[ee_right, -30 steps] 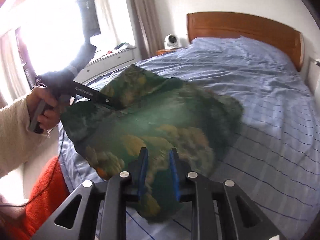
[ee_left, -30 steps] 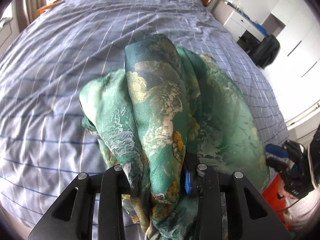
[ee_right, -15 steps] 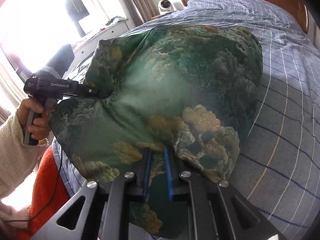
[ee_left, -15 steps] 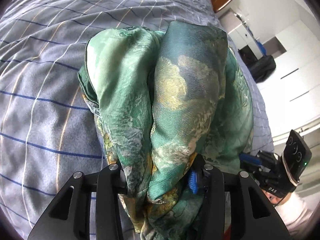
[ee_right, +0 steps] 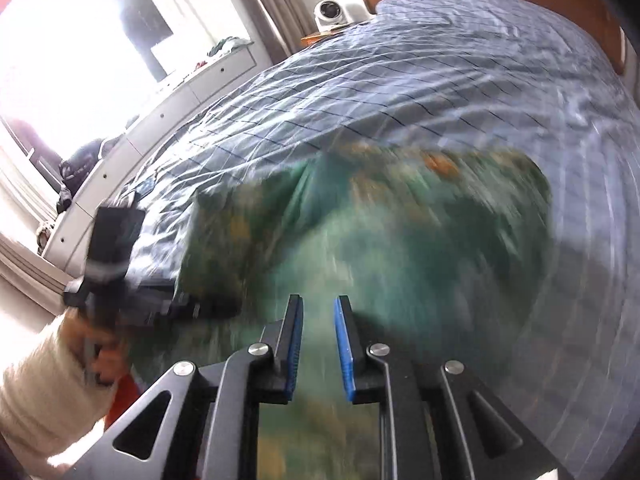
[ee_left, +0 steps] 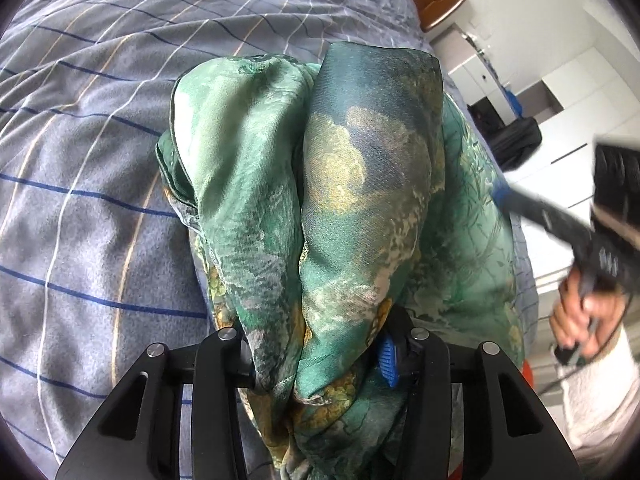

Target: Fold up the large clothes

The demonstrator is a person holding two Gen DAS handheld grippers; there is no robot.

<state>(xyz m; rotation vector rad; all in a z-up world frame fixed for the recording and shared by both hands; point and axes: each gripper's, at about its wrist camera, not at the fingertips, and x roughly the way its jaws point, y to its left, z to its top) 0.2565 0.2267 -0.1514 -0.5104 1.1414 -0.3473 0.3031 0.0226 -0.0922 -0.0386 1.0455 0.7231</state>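
Left wrist view: the left tool (ee_left: 316, 356) is clamping the green garment (ee_left: 340, 200) over the checked bed (ee_left: 100, 160); the right tool (ee_right: 318, 344) is gaping apart.

One green garment (ee_left: 360, 208), two grippers (left (ee_left: 316, 356), right (ee_right: 318, 344)), one bed (ee_left: 80, 200).

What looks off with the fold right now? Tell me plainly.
The green garment is bunched into thick ridges rather than lying flat on the striped bedspread. The left gripper clamps a wad of it, while the right gripper has its jaws parted with nothing pinched. The right wrist view is motion-blurred.
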